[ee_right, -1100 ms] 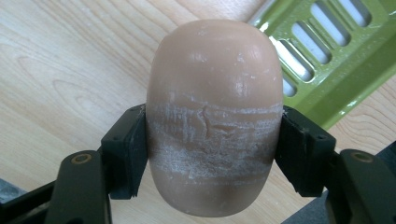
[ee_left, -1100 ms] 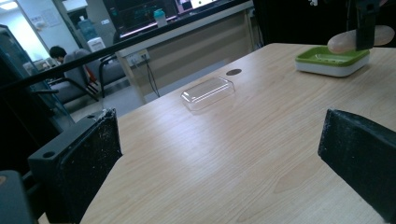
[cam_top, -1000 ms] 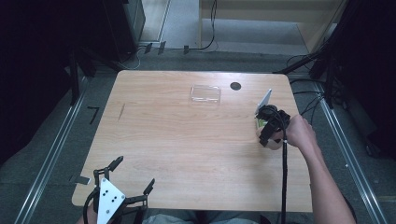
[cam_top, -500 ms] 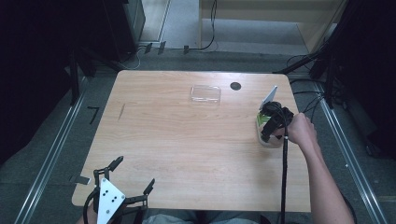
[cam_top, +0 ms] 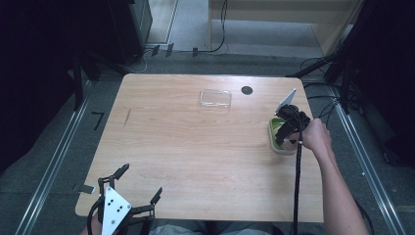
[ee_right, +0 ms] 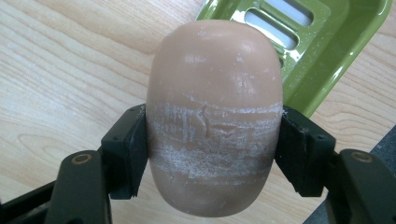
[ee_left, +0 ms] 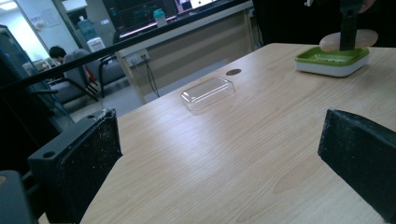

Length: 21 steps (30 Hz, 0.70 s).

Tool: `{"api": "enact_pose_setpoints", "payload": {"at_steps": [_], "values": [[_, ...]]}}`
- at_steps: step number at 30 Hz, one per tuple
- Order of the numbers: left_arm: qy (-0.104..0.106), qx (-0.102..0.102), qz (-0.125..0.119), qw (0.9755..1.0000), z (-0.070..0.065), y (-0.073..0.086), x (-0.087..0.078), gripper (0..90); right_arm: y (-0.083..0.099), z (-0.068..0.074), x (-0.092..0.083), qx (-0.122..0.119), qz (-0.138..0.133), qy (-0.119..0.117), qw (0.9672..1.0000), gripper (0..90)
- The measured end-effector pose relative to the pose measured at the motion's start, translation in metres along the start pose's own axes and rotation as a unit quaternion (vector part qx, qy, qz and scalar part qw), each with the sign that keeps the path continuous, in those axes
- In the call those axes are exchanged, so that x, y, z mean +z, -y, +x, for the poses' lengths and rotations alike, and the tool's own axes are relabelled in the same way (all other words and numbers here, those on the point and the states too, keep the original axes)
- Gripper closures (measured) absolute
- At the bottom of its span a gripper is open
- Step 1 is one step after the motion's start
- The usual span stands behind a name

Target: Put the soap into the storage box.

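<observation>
Wood-grain tabletop (cam_top: 195, 161), pale and rectangular with rounded corners, lay mostly bare, with wide open room across its middle and left half. One clear plastic lid-like box (cam_top: 215, 98) sat near the far edge, and one small dark round disc (cam_top: 247, 90) lay just beside it, toward the right; the high view was too coarse to tell what the disc was.

One green, slotted soap dish on a white base (cam_top: 275, 134) stood close to the table's right edge, with little spare wood between it and the drop. One smooth, tan, oval bar of soap (ee_right: 215, 116) was clamped across its middle by the right gripper (ee_right: 215, 144), both black pads pressing its sides. In the right gripper view the soap hung over bare wood with the dish's corner just past it; in the left gripper view (ee_left: 348, 39) it hovered just above the dish.

One left gripper (cam_top: 129, 188) rested at the near left corner of the table, well apart from everything, jaws spread wide with nothing between them.

Beyond the table edges lay grey floor, metal rails and cables.
</observation>
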<state>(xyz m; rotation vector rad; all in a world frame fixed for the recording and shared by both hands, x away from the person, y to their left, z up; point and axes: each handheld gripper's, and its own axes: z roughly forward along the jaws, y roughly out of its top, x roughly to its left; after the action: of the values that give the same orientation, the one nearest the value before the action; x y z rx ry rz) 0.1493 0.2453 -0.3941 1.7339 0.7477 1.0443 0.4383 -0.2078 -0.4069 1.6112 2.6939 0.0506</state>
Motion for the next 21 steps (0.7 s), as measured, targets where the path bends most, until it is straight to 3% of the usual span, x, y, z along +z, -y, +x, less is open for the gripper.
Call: {"api": "enact_pose_setpoints", "payload": {"at_steps": [15,21], "values": [[0.0,0.0,0.001,1.0,0.0,0.0001,0.0002,0.0,-0.0023,-0.005,0.0016,0.031,-0.041,0.003,0.9987,33.7],[-0.001,-0.001,0.0,1.0,0.0001,0.0001,0.0001,0.0,-0.0018,-0.0086,0.0038,0.054,-0.054,0.0,0.997,33.7]]}}
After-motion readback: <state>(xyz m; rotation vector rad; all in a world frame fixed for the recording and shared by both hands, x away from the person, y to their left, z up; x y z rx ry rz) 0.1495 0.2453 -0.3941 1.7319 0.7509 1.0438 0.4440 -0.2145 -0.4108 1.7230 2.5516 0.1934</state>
